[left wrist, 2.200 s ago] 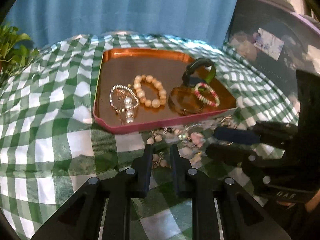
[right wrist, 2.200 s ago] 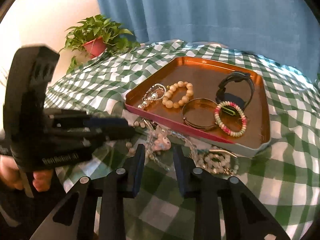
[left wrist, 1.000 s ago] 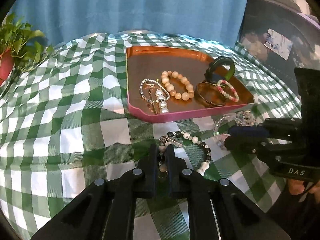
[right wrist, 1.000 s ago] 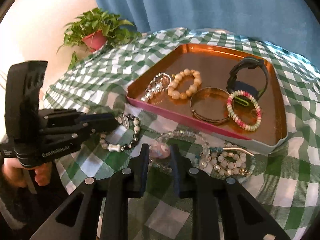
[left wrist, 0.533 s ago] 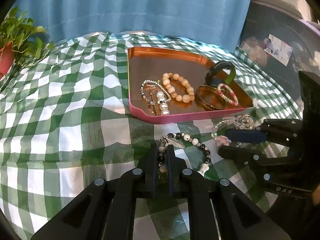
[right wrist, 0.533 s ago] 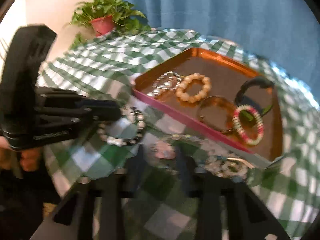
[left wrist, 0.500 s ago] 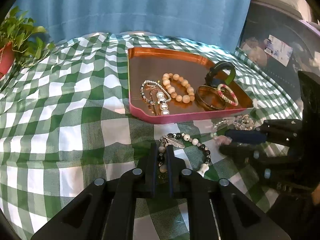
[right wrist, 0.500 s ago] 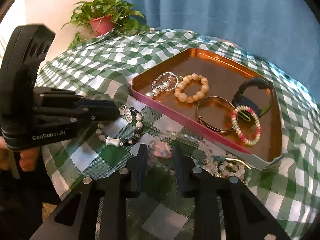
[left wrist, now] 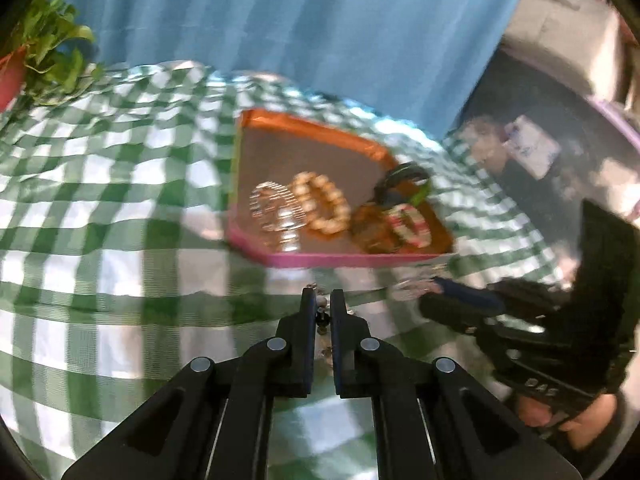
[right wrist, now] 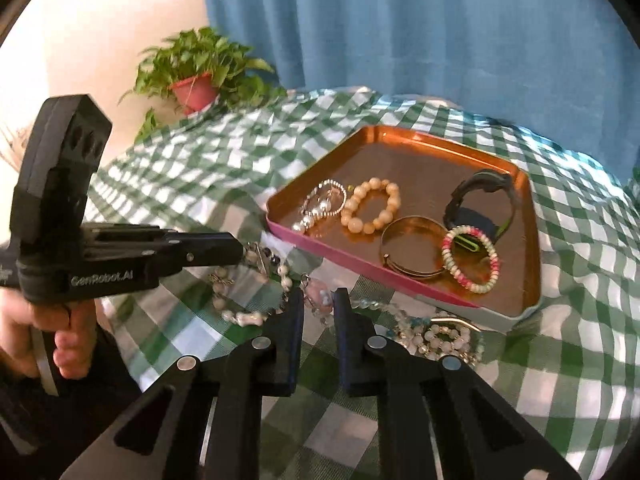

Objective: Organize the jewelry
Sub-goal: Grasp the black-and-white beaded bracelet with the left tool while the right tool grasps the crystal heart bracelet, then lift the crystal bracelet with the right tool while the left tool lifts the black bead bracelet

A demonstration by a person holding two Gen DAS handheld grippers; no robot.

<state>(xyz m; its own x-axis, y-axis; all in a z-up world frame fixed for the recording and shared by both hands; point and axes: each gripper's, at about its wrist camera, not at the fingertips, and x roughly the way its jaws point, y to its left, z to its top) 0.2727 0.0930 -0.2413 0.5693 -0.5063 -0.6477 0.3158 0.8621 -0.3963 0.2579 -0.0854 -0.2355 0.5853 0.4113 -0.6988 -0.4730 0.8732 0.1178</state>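
In the right wrist view my left gripper [right wrist: 239,249] is shut on a black-and-white bead bracelet [right wrist: 248,316], which hangs from its tip just above the checked cloth. The left wrist view is blurred and shows beads pinched between the left gripper's [left wrist: 322,304] fingers. My right gripper [right wrist: 318,300] is closing its jaws on the pink charm [right wrist: 320,295] of a clear bead bracelet, and the pads touch it. The copper tray [right wrist: 400,282] holds a pearl bracelet [right wrist: 320,204], a peach bead bracelet [right wrist: 370,210], a bangle [right wrist: 412,248], a pink-green bracelet [right wrist: 472,260] and a black band [right wrist: 484,196].
A heap of pale bead jewelry [right wrist: 436,334] lies on the green checked cloth [right wrist: 580,320] in front of the tray. A potted plant [right wrist: 196,80] stands at the back left before a blue curtain. A person's hand [right wrist: 60,340] holds the left gripper.
Both grippers have risen a little. The left one has lifted the black-and-white bracelet off the cloth, and its view has tilted. The right jaws have narrowed onto the pink charm.
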